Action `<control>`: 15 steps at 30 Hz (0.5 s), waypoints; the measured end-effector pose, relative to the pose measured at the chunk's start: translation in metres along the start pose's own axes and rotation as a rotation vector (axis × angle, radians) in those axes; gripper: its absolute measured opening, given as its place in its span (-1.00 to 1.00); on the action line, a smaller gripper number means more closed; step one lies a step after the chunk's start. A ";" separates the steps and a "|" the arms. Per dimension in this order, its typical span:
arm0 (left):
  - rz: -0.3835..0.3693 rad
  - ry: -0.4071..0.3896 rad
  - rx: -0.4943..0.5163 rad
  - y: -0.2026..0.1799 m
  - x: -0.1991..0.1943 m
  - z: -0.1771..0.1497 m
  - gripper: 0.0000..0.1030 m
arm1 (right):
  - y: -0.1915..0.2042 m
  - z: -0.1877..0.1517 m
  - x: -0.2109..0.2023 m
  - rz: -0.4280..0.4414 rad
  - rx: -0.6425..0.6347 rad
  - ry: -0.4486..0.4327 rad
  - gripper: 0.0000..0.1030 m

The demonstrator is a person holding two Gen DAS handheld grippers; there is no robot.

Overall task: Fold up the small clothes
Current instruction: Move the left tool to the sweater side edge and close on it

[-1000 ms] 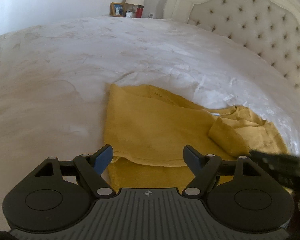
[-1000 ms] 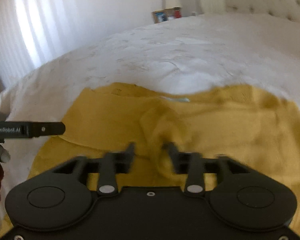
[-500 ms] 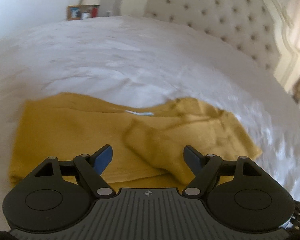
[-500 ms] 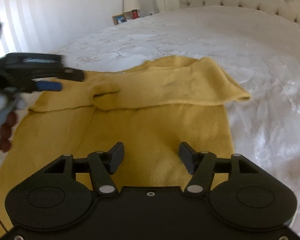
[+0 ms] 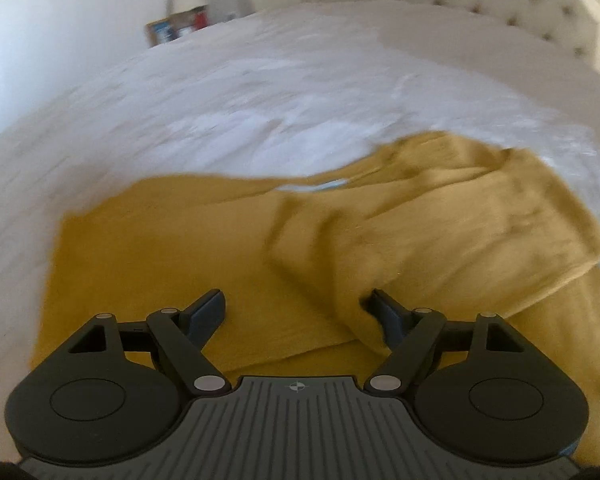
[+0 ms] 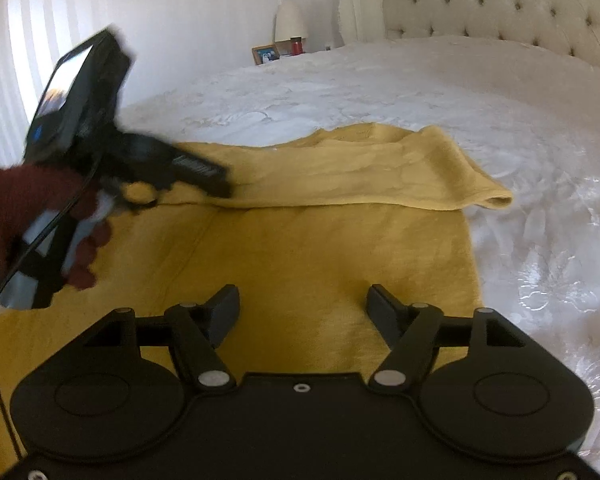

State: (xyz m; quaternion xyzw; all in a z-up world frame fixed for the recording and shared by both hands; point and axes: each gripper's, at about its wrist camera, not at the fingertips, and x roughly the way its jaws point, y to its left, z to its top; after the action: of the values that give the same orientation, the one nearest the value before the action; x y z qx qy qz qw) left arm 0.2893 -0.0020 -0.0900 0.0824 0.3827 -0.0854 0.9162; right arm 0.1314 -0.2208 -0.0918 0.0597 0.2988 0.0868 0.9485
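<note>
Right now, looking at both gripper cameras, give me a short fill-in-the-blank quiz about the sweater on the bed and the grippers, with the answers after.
1. The sweater lying on the bed is ____ in colour.
2. The right gripper has its jaws ____, with nothing pinched between them.
3. One sleeve lies folded ____ the body of the sweater.
4. The hand holding the left gripper wears a dark ____ glove.

Answers: yellow; open; across; red

A bedroom — tufted headboard (image 6: pixel 500 4), white bed (image 6: pixel 380 80), bedside lamp (image 6: pixel 291 22).
</note>
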 end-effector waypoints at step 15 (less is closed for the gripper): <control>-0.088 0.039 -0.226 0.095 -0.022 -0.005 0.54 | -0.006 -0.003 0.005 -0.011 0.031 0.009 0.43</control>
State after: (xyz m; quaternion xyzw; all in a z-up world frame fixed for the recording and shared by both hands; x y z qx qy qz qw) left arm 0.2916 0.0939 -0.0701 -0.0365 0.4110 -0.0802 0.9074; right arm 0.1343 -0.2252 -0.0973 0.0722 0.3046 0.0772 0.9466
